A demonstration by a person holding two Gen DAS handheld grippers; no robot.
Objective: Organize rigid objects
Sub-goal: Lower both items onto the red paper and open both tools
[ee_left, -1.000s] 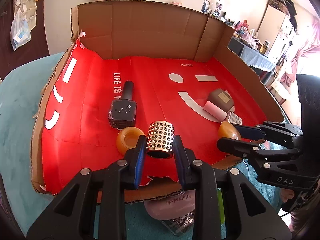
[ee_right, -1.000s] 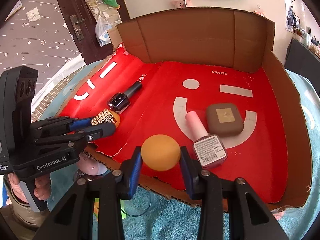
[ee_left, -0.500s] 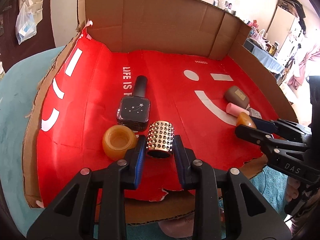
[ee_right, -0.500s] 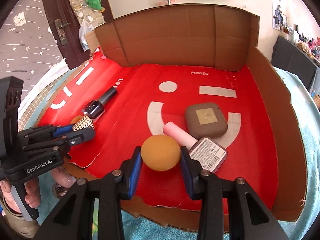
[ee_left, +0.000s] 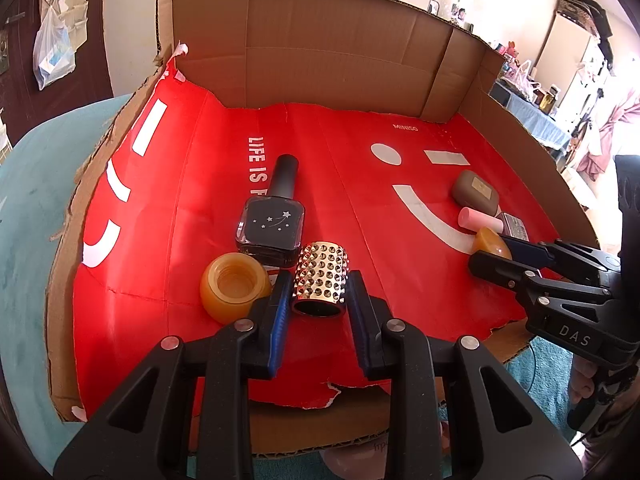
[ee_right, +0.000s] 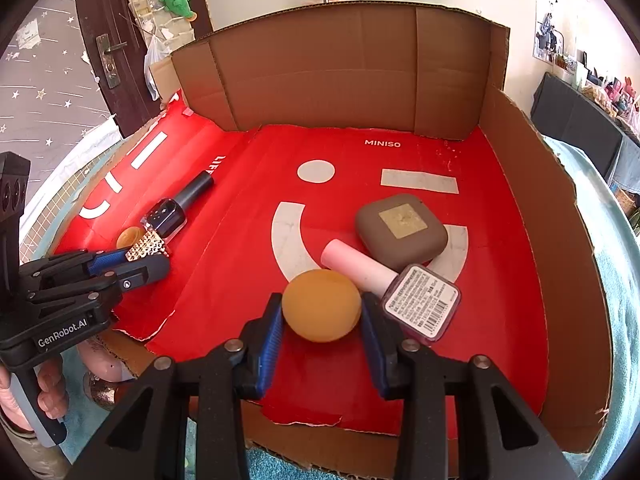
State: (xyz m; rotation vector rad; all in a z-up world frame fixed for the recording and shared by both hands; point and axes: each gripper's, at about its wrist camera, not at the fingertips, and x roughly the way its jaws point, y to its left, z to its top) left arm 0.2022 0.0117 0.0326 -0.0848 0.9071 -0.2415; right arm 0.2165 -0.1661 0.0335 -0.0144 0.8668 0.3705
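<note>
Most of the sorting looks done, judging by how things lie inside the brown cardboard tray with the red printed liner (ee_left: 208,184): 5 rigid items are already on the liner in 2 loose groups, and 2 more are in the grip of the tongs, not yet let go.

On the left side, the amber translucent round jar (ee_left: 234,286) lies on its side with its mouth toward the camera, touching the dark square nail-polish bottle with the star print (ee_left: 272,228), whose black cap points toward the back wall. The left tongs (ee_left: 319,300) are clamped on the gold studded metal cylinder (ee_left: 321,278), which sits between the blue pads, just beside the jar and the dark bottle and low over the liner; whether it touches the liner I cannot tell.

On the right side, the right tongs (ee_right: 322,322) are clamped on the orange matte ball (ee_right: 321,305), pressed close to the pink nail-polish bottle with the barcode label (ee_right: 404,292), which lies against the brown rounded square case (ee_right: 401,230).

What seems left is releasing both pieces into their groups.
</note>
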